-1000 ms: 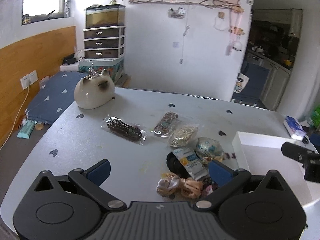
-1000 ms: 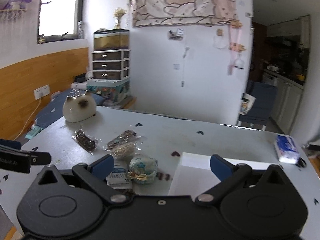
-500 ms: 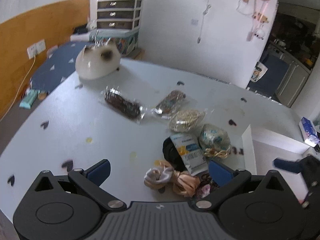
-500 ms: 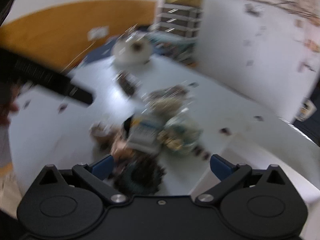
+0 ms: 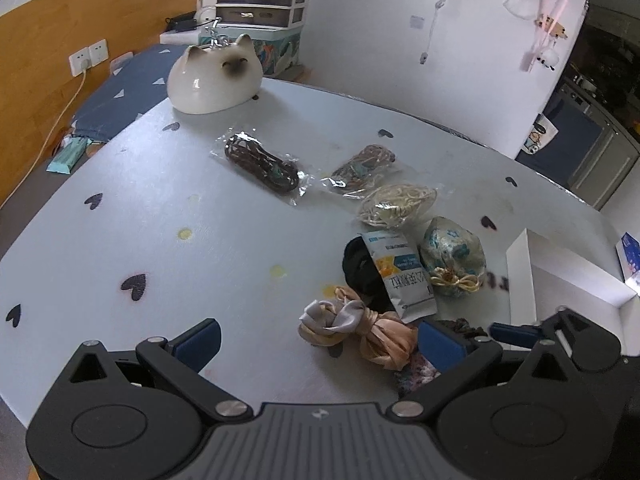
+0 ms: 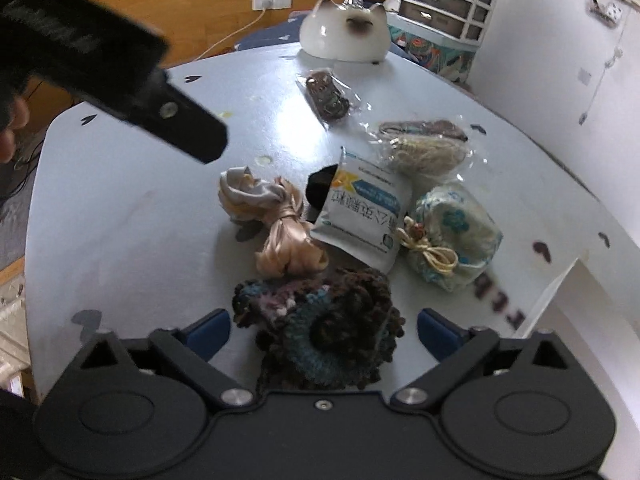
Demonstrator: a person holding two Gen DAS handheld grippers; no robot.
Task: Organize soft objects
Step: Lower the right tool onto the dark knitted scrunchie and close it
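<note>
Two tools work over one white table (image 5: 152, 216). Right tool (image 6: 324, 330): jaws closing, pads not yet pressing; a dark crocheted scrunchie (image 6: 320, 320) lies on the table between its blue fingers (image 6: 208, 330). Just beyond it lie a peach satin scrunchie (image 6: 288, 236) knotted to a grey one, then a white sachet (image 6: 360, 212) resting on a black item (image 6: 320, 188), with a floral drawstring pouch (image 6: 452, 236) to the right of these. Left tool (image 5: 318, 340): jaws wide apart with nothing gripped, the peach satin scrunchie just ahead of its right finger. Farther ahead lie three clear bags of cord: cream (image 5: 394, 204), mixed brown (image 5: 364, 164) and dark brown (image 5: 260, 162). Farthest from both tools stands a ceramic cat (image 5: 214, 78). A white box (image 5: 520, 276) sits to the right.
</note>
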